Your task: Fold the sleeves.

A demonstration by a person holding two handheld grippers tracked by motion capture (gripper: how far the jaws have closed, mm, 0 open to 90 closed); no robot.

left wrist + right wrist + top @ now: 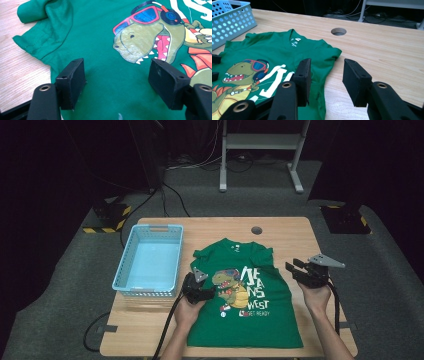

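A green T-shirt (250, 312) with a dinosaur print (147, 42) lies flat, front up, on the wooden table (295, 232), collar at the far side. My left gripper (211, 292) is open and low over the shirt's left side, just below the left sleeve (42, 37); cloth lies beneath its jaws with nothing pinched. My right gripper (295, 269) is open at the shirt's right edge, below the right sleeve (329, 51). In the right gripper view, my right gripper (327, 62) has one jaw over the cloth and the other over bare wood.
A light blue plastic basket (150, 260) stands empty left of the shirt, and its corner (229, 22) is at the upper left in the right gripper view. A round cable hole (257, 230) lies near the table's far edge. A desk frame (260, 150) stands on the floor behind.
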